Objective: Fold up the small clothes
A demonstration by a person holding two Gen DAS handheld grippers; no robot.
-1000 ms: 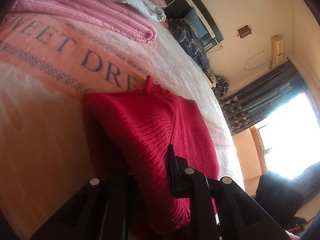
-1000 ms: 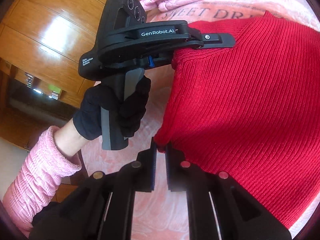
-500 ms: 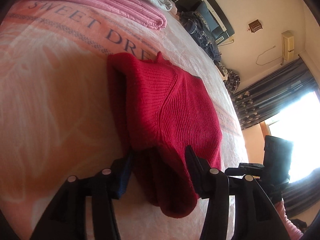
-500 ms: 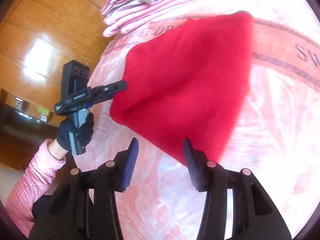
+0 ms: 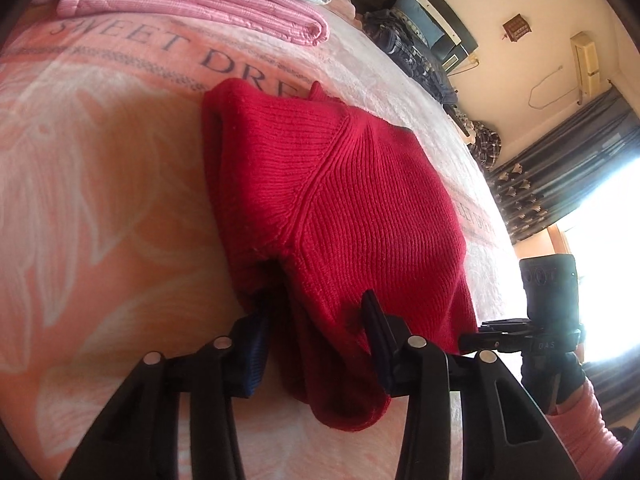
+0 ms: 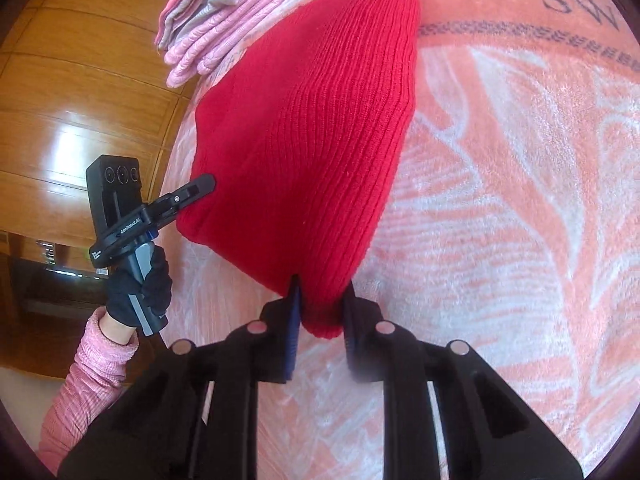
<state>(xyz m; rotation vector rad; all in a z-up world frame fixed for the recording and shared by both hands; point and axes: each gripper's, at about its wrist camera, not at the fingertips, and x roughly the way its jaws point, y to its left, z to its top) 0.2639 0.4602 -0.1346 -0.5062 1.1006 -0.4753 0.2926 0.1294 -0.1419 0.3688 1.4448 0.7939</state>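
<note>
A pink-and-white plush blanket with dark printed lettering (image 5: 100, 168) is covering the bed in the left wrist view, with cream walls, dark patterned curtains (image 5: 560, 176) and a bright window lying beyond it. A red ribbed knit sweater (image 5: 360, 208), folded into a thick bundle, is lying on the blanket just below a stack of folded pink quilted bedding (image 5: 192, 12). The left gripper (image 5: 316, 332) is standing partly open — its fingers are straddling the sweater's near corner, and whether they are pressing the knit cannot be told. The right gripper (image 5: 492, 336) is showing at the sweater's far corner, held by a gloved hand in a pink sleeve. In the right wrist view, the same blanket (image 6: 500, 200) is filling the frame beside a glossy wooden panel (image 6: 80, 80). The right gripper (image 6: 320, 312) is sitting narrowly parted around the sweater's (image 6: 312, 128) lowest corner, its pads touching the fabric on both sides. The left gripper (image 6: 200, 188) is meeting the sweater's left edge — its grip there is hidden.
</note>
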